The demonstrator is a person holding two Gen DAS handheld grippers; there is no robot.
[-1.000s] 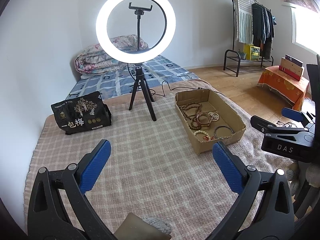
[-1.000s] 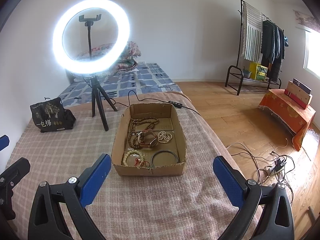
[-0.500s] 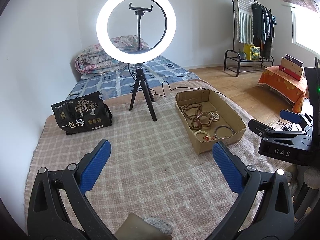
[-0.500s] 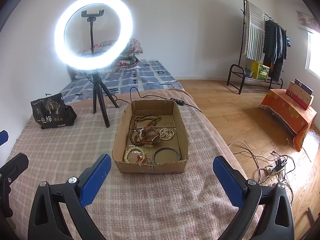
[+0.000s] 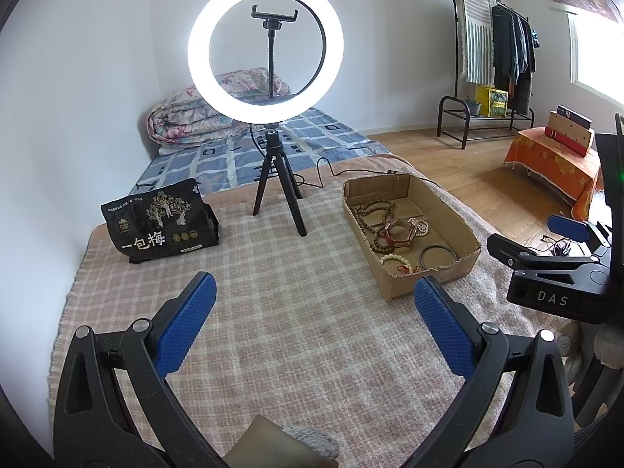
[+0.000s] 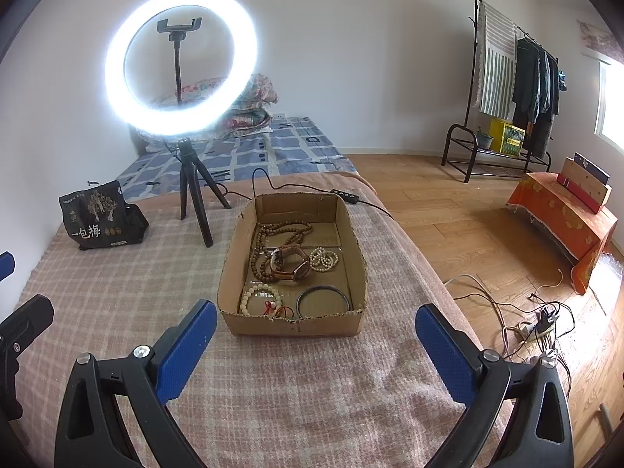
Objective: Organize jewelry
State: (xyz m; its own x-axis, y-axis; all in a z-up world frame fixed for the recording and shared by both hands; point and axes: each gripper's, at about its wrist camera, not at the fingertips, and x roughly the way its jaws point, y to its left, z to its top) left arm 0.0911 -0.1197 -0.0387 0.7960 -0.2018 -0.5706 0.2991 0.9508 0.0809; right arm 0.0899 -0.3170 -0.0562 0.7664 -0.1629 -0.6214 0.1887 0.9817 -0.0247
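Observation:
A shallow cardboard box (image 6: 292, 325) (image 5: 464, 234) rests on the checked blanket. Inside it lie a brown bead necklace (image 6: 284, 232), a wristwatch (image 6: 290, 265), a white pearl strand (image 6: 323, 259), a cream bead bracelet (image 6: 259, 298) with red thread, and a dark bangle (image 6: 323, 300). My right gripper (image 6: 314, 337) hovers open just in front of the box's near wall, nothing between its blue pads. My left gripper (image 5: 312, 321) is open over bare blanket, to the left of the box. The right gripper's body shows at the left wrist view's right edge (image 5: 553, 280).
A lit ring light on a black tripod (image 6: 183, 66) stands on the blanket left of the box, its cable trailing behind. A black snack bag (image 5: 160, 226) sits far left. The blanket's right edge drops to a wooden floor with tangled cables (image 6: 538, 319).
The right gripper has come closer to the box, which now looks larger and more centred in its view. The left gripper has barely moved.

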